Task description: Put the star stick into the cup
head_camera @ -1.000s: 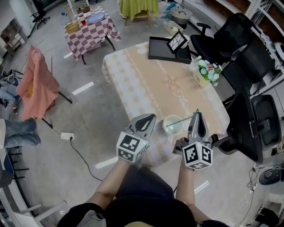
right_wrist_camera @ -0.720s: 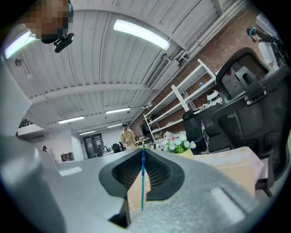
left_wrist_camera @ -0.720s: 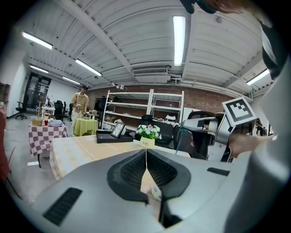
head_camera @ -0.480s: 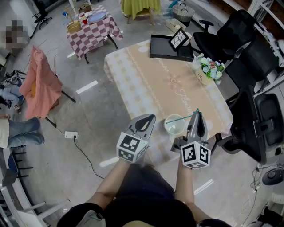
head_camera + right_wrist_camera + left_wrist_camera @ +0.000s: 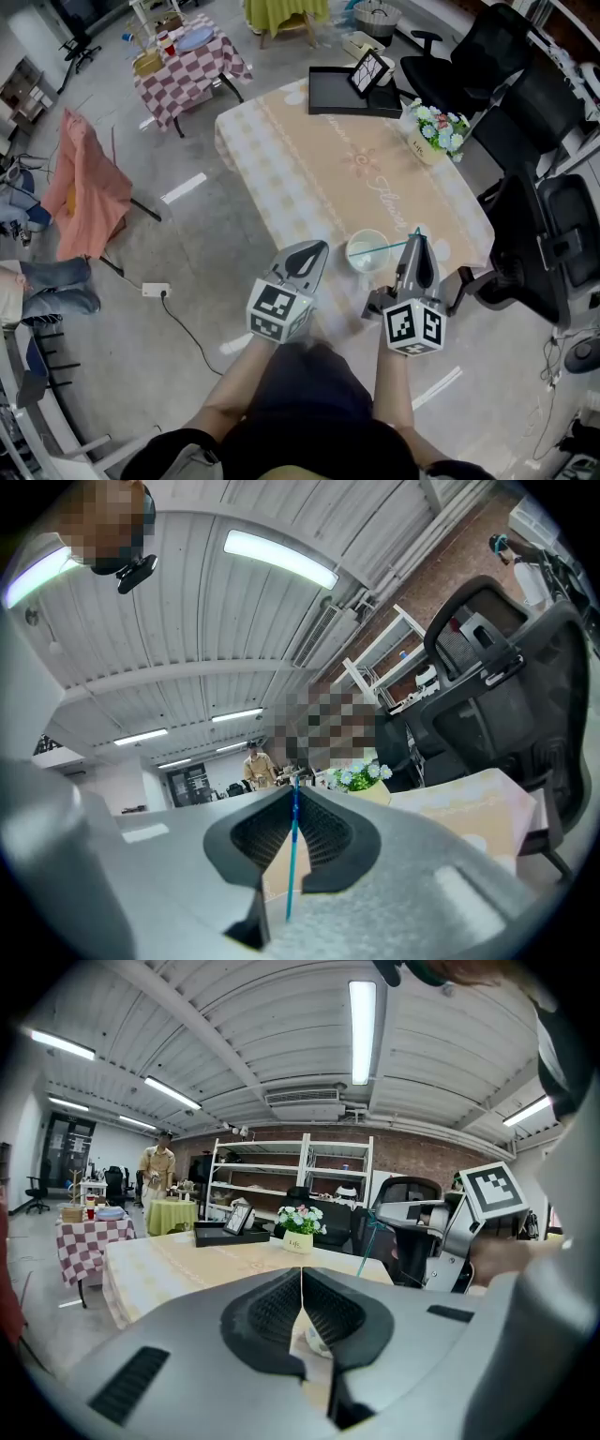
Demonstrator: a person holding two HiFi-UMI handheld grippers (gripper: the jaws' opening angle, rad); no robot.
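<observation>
A pale green cup stands near the front edge of the table with the beige checked cloth. My right gripper is shut on the thin teal star stick. The stick reaches leftward from the jaws, and its far end lies over the cup's mouth. In the right gripper view the stick runs upright between the closed pads. My left gripper hovers left of the cup, shut and empty. In the left gripper view the right gripper with the stick shows at right.
A flower pot stands at the table's right side. A black tray with a framed picture sits at the far end. Black office chairs crowd the right. A chair draped in orange cloth and a checkered table stand at left.
The head view has drifted a little, so the table sits slightly higher in the picture. Both grippers keep their pose, with the stick still over the cup.
</observation>
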